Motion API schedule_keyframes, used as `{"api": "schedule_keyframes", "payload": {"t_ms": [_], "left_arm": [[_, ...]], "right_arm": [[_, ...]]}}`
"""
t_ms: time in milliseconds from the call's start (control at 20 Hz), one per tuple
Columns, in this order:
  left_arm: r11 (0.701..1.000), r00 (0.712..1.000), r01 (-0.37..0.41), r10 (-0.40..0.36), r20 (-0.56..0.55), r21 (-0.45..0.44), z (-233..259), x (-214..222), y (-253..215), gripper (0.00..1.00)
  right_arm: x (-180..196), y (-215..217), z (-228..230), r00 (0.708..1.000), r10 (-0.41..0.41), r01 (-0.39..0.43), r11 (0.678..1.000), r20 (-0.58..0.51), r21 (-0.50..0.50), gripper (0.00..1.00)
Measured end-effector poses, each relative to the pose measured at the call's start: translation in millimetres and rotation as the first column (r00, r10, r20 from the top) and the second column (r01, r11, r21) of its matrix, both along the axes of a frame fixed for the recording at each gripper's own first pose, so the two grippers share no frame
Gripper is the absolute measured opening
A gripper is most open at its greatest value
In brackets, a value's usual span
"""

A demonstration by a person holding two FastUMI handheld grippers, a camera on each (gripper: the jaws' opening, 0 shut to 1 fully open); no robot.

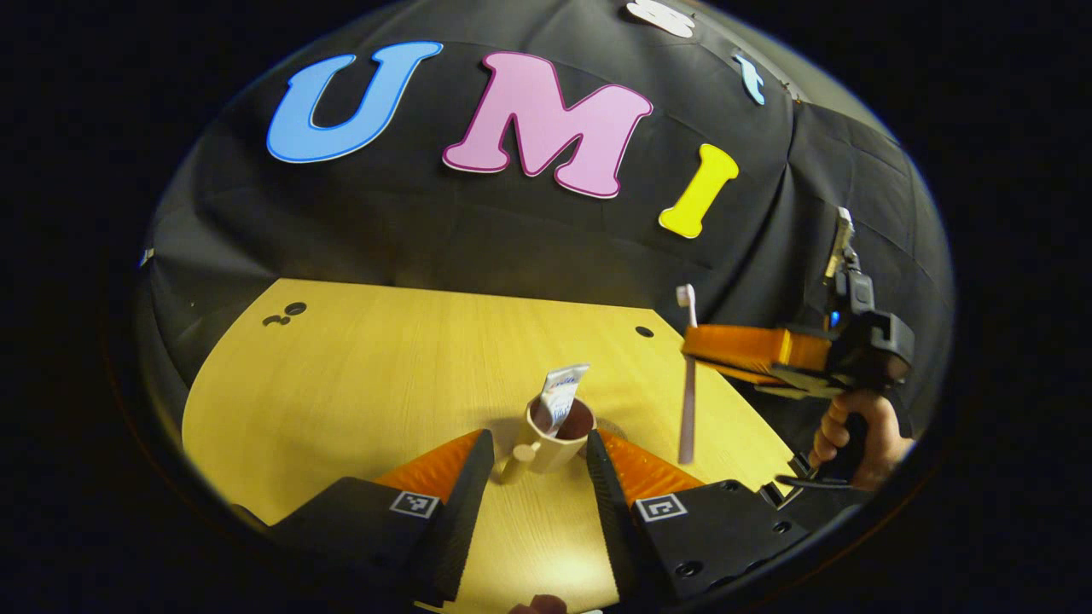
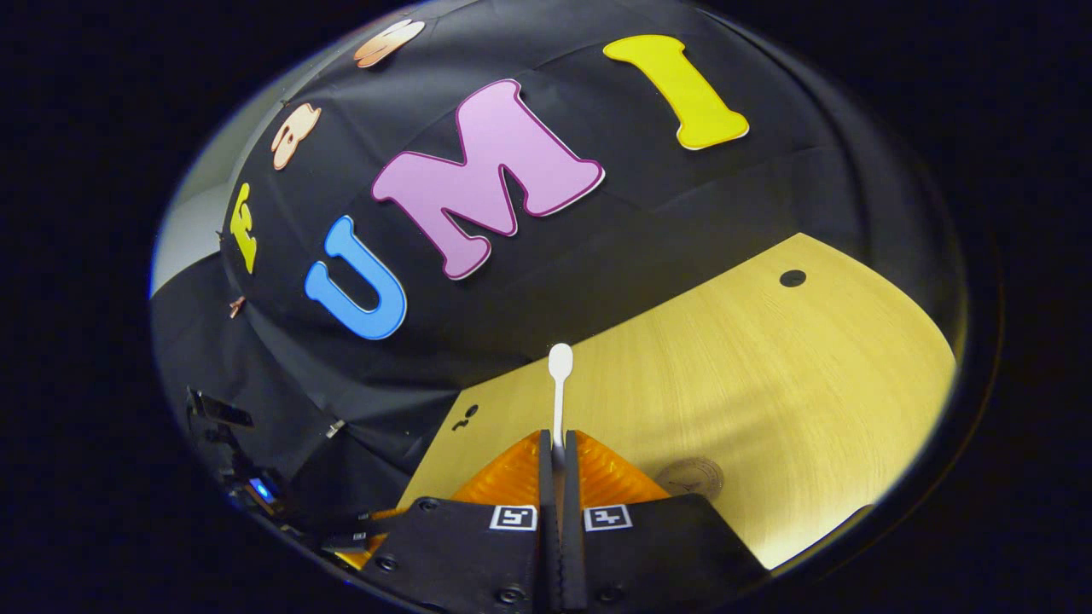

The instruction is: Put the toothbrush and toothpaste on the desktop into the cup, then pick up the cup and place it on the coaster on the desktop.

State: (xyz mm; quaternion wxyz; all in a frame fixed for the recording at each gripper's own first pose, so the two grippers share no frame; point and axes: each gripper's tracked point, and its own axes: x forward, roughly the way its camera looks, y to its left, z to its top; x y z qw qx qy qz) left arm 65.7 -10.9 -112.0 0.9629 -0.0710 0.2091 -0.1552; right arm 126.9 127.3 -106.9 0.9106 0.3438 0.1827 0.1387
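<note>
The right gripper [image 1: 695, 345] is clamping the toothbrush [image 1: 687, 401] upright, near the desktop's [image 1: 358, 375] right edge, ready for lowering into the cup [image 1: 554, 439], which is already holding the toothpaste [image 1: 559, 394] and sitting between the left gripper's [image 1: 536, 465] 2 spread fingers.

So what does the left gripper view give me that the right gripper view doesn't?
Left gripper view: the cup with the toothpaste standing in it, between the open left gripper, plus the hand holding the right gripper.

Right gripper view: the round coaster on the desktop.

Both: the toothbrush, upright and pinched in the right gripper.
</note>
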Motion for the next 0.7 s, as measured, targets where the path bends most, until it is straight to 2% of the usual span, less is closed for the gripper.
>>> {"api": "schedule_keyframes", "payload": {"t_ms": [100,250,500,700], "left_arm": [[1.0,0.999,-0.021,0.021,-0.023,0.005,-4.9,-14.7,6.8,0.69],[0.999,0.998,-0.049,0.049,-0.046,0.006,-8.1,-28.2,12.9,0.69],[0.996,0.993,-0.093,0.092,-0.072,-0.007,-19.3,-41.6,17.7,0.69],[0.994,0.99,-0.106,0.106,-0.089,0.008,-30.9,-51.6,21.9,0.69]], "right_arm": [[19.5,7.6,-1.3,1.0,-0.009,0.008,0.999,0.008,0.042,0.05],[45.1,18.2,-10.8,1.0,-0.011,0.01,0.999,0.023,0.052,0.05],[75.1,28.7,-41.1,0.999,-0.009,0.007,0.999,0.043,0.031,0.05],[85.5,36.9,-67.1,0.998,0.004,-0.002,0.999,0.069,-0.033,0.05]]}}
